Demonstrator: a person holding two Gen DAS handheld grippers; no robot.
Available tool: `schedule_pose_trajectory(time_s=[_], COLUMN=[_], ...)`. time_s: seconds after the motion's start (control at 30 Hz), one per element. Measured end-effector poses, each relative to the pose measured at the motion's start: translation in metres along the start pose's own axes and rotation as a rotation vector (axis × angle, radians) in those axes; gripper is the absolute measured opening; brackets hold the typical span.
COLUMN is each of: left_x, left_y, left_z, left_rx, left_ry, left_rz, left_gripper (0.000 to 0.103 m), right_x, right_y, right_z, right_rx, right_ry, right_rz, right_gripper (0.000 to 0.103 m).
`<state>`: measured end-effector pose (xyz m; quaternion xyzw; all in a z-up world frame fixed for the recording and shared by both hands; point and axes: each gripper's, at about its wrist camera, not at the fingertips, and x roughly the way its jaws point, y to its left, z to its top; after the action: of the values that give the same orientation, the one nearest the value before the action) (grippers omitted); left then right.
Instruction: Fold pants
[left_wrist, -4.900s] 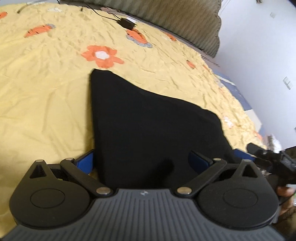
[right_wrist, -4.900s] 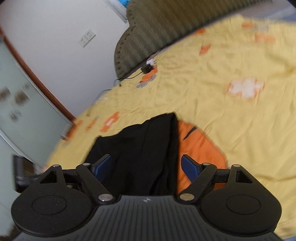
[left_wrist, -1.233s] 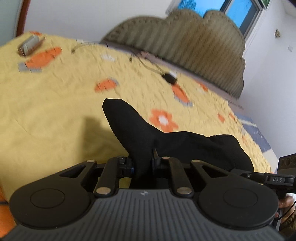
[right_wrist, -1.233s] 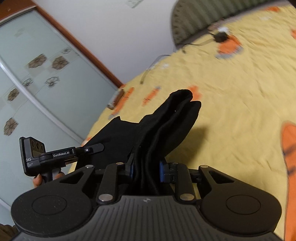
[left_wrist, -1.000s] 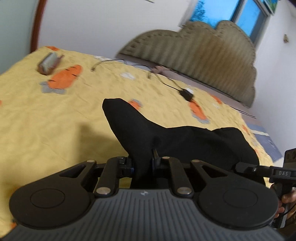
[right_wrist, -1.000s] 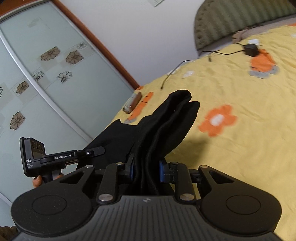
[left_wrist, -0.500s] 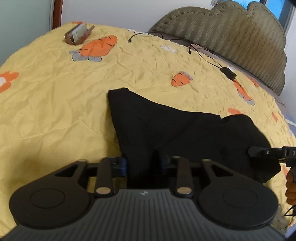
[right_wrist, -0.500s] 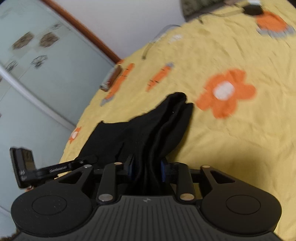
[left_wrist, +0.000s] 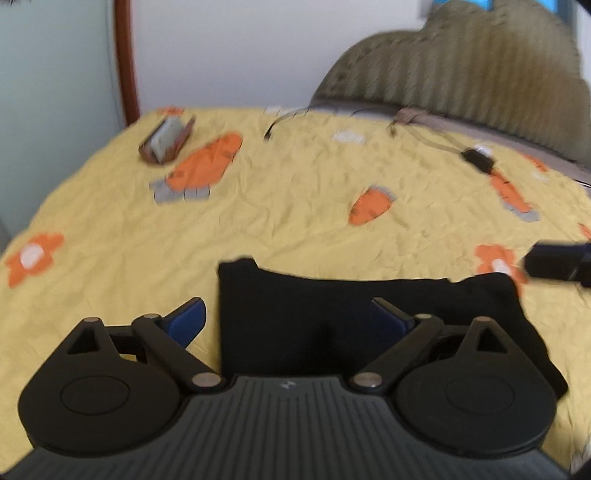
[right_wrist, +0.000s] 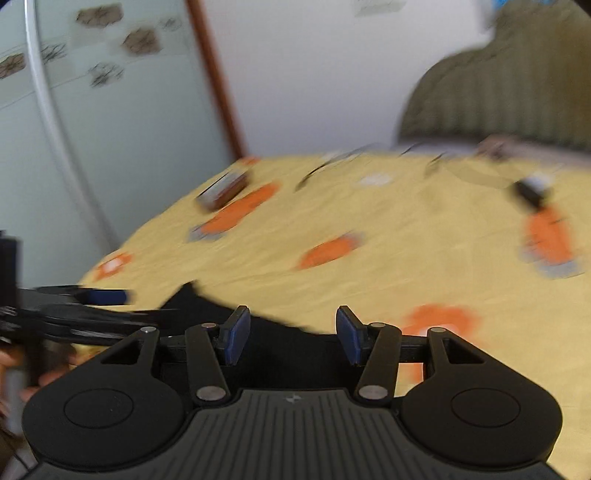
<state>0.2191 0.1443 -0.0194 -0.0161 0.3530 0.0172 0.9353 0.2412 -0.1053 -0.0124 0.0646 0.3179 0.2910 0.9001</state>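
My left fingers (left_wrist: 286, 317) are spreading over the folded black cloth pants (left_wrist: 332, 310), low centre on the yellow carrot-print bed (left_wrist: 295, 221). My right fingers (right_wrist: 291, 334) are opening, pinching nothing. Soft, limp, light (probably); grip corners.

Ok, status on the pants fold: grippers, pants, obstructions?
Left gripper and right gripper opening, nothing pinched. Black pants folded on the bedspread. Nothing in the way.
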Motion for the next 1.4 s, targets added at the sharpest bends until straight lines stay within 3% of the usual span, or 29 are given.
schedule_pose_trajectory(time_s=[0.07, 0.13, 0.17, 0.2, 0.27, 0.37, 0.5, 0.57, 0.6, 0.67, 0.77, 0.87, 0.97, 1.0, 1.03, 1.13, 1.4], left_x=[0.016, 0.033, 0.041, 0.046, 0.040, 0.020, -0.013, -0.017, -0.015, -0.013, -0.021, -0.030, -0.045, -0.051, -0.055, -0.067, -0.091], left_y=[-0.003, -0.006, -0.005, -0.003, 0.005, 0.008, 0.001, -0.010, -0.015, -0.023, -0.024, -0.026, -0.031, -0.033, -0.034, -0.039, -0.046], left_z=[-0.004, -0.010, -0.012, -0.014, -0.016, -0.018, -0.032, -0.043, -0.047, -0.055, -0.062, -0.065, -0.069, -0.070, -0.072, -0.076, -0.092], left_rx=[-0.017, 0.002, 0.012, 0.012, -0.026, -0.025, -0.011, 0.022, 0.041, 0.069, 0.047, 0.025, 0.018, 0.015, 0.012, 0.006, 0.025], left_ry=[0.025, 0.051, 0.065, 0.074, 0.060, 0.013, -0.036, -0.027, -0.017, -0.003, 0.003, 0.015, 0.003, -0.003, -0.006, -0.011, -0.010], left_rz=[0.015, 0.060, 0.092, 0.093, 0.072, 0.081, 0.025, 0.013, 0.027, 0.078, 0.063, 0.066, 0.074, 0.075, 0.079, 0.076, 0.083], left_gripper=[0.094, 0.094, 0.094, 0.095, 0.093, 0.093, 0.095, 0.097, 0.097, 0.096, 0.097, 0.097, 0.099, 0.102, 0.102, 0.103, 0.103], right_x=[0.038, 0.071, 0.080, 0.082, 0.065, 0.027, 0.003, 0.016, 0.015, 0.003, -0.024, -0.008, -0.031, -0.045, -0.056, -0.081, -0.081], right_y=[-0.002, -0.009, -0.015, -0.025, -0.036, -0.006, 0.025, 0.035, 0.034, 0.037, 0.051, 0.050, 0.058, 0.066, 0.073, 0.097, 0.118], right_z=[-0.002, -0.009, -0.010, -0.009, -0.005, -0.010, -0.044, -0.069, -0.075, -0.072, -0.077, -0.098, -0.102, -0.104, -0.107, -0.119, -0.139], right_rx=[0.041, 0.032, 0.014, 0.048, 0.168, -0.018, -0.271, -0.378, -0.390, -0.336, -0.316, -0.345, -0.206, -0.172, -0.146, -0.098, -0.097], right_ry=[0.093, 0.168, 0.173, 0.167, 0.111, 0.051, 0.107, 0.155, 0.128, 0.104, 0.015, 0.113, 0.019, -0.031, -0.071, -0.138, -0.082], right_rz=[0.045, -0.030, -0.098, -0.107, -0.065, -0.125, -0.190, -0.265, -0.278, -0.311, -0.285, -0.336, -0.386, -0.386, -0.375, -0.334, -0.360], right_gripper=[0.050, 0.044, 0.038, 0.033, 0.034, 0.035, 0.035, 0.048, 0.051, 0.051, 0.051, 0.054, 0.056, 0.061, 0.074, 0.080, 0.080])
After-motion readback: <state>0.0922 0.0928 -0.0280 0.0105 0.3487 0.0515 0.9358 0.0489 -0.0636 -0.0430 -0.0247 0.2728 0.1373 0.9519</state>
